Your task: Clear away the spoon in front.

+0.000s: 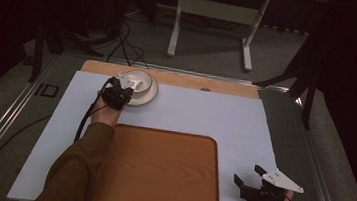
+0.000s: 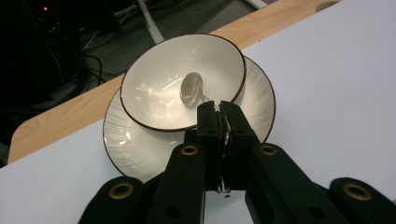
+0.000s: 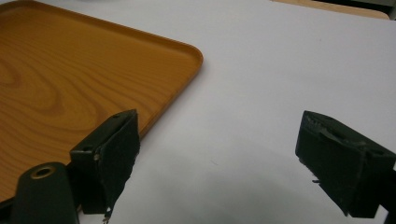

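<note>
A white bowl (image 2: 154,93) with a dark rim sits on a matching white plate (image 2: 135,149) at the table's far left, bowl (image 1: 140,80) on plate (image 1: 147,96) in the high view. A metal spoon (image 2: 191,87) rests inside the bowl. Its handle runs back between the jaws of my left gripper (image 2: 218,111), which is shut on it at the bowl's near rim. That left gripper (image 1: 126,91) reaches in from the bowl's near left. My right gripper (image 1: 248,173) stands open and holds nothing, low over the white mat near the front right; its jaws (image 3: 219,140) are wide apart.
A wooden tray (image 1: 159,171) lies at the front middle of the white mat (image 1: 225,115), and its corner (image 3: 187,51) is just left of my right gripper. The tabletop's wooden back edge (image 1: 193,81) shows behind the mat. Cables and a table frame stand on the floor beyond.
</note>
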Tool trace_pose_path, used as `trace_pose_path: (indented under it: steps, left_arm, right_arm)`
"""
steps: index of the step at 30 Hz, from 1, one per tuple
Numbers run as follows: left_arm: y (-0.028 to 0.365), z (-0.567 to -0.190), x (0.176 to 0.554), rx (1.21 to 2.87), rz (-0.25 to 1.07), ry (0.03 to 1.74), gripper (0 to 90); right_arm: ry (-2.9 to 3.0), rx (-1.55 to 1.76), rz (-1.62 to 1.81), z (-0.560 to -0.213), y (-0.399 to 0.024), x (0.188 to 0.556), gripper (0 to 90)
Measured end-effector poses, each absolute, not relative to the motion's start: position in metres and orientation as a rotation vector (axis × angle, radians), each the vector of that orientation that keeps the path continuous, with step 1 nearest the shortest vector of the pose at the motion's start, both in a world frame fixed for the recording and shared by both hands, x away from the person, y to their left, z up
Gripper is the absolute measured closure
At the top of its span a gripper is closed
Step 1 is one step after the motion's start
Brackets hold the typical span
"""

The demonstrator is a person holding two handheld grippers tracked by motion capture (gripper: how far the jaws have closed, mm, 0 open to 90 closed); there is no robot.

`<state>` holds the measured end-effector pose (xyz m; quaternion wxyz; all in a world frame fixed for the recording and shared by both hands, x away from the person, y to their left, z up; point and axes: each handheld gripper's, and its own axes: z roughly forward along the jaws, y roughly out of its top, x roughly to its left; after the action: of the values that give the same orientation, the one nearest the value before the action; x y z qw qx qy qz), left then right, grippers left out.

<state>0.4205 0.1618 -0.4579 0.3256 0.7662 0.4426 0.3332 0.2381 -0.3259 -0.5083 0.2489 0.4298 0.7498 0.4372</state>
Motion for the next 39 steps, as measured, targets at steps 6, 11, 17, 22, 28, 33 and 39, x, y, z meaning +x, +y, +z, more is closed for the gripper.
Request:
trace_pose_path:
  steps: [6,11,17,22,28,33,39]
  left_arm:
    - [0.164,-0.455,0.417,2.013,0.877,1.156,88.6]
    - [0.163,-0.452,0.414,2.009,0.878,1.141,88.7]
    - [0.161,-0.444,0.405,2.017,0.899,1.094,88.7]
    - [0.161,-0.436,0.398,2.006,0.906,1.069,88.7]
    - [0.162,-0.43,0.391,2.001,0.912,1.046,88.7]
    - [0.161,-0.423,0.384,1.984,0.919,1.024,88.7]
    - [0.16,-0.413,0.373,1.96,0.929,1.003,88.7]
  right_arm:
    - [2.041,1.171,1.191,-0.508,-0.326,0.238,13.6]
    - [2.037,1.17,1.192,-0.508,-0.327,0.238,13.5]
    - [2.035,1.17,1.192,-0.508,-0.327,0.238,13.6]
    - [2.037,1.17,1.191,-0.508,-0.326,0.238,13.6]
    - [2.036,1.172,1.191,-0.508,-0.326,0.238,13.6]
    - [2.035,1.171,1.192,-0.508,-0.327,0.238,13.6]
    - [2.034,1.171,1.191,-0.508,-0.327,0.238,13.6]
